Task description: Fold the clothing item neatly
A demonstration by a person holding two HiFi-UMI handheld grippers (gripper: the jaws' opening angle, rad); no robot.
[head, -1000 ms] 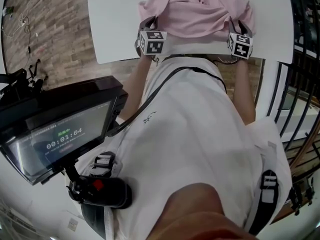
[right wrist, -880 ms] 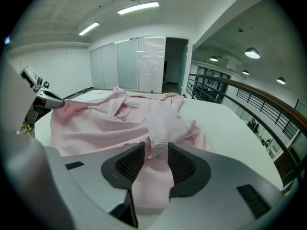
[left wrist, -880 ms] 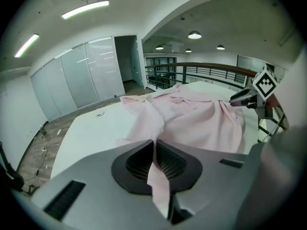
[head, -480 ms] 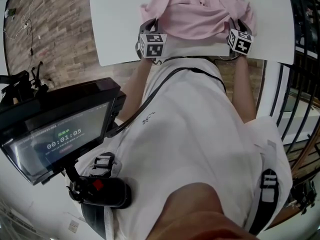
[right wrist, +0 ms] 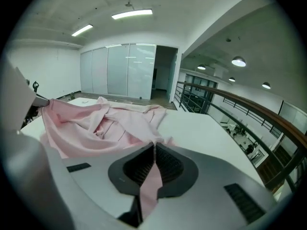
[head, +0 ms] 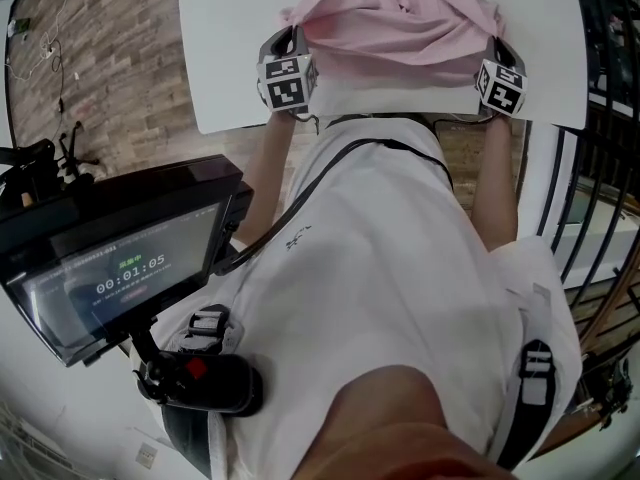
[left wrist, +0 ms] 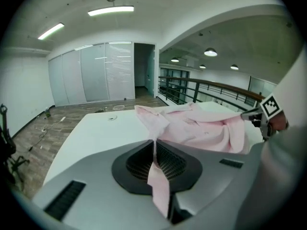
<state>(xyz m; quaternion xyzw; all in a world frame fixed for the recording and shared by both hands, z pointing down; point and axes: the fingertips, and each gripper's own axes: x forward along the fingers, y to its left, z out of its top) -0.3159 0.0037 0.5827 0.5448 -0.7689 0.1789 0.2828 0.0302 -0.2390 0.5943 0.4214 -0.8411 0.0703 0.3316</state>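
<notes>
White table [head: 225, 58], pink garment [head: 395, 28], near edge crosswise

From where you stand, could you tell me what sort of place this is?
Probably an open office or lab mezzanine: a dark railing with wooden handrail overlooks a lower level, frosted glass partition panels line the far wall, and strip lights run overhead.

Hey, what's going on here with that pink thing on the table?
A person is working with a handheld gripper in each hand to fold a pink garment on a white table. The left gripper is shut on the garment's near left edge. The right gripper has just closed its jaws on the near right edge, with fabric pinched between them. That near edge is stretched between the two grippers, and the rest lies rumpled on the table.
</notes>
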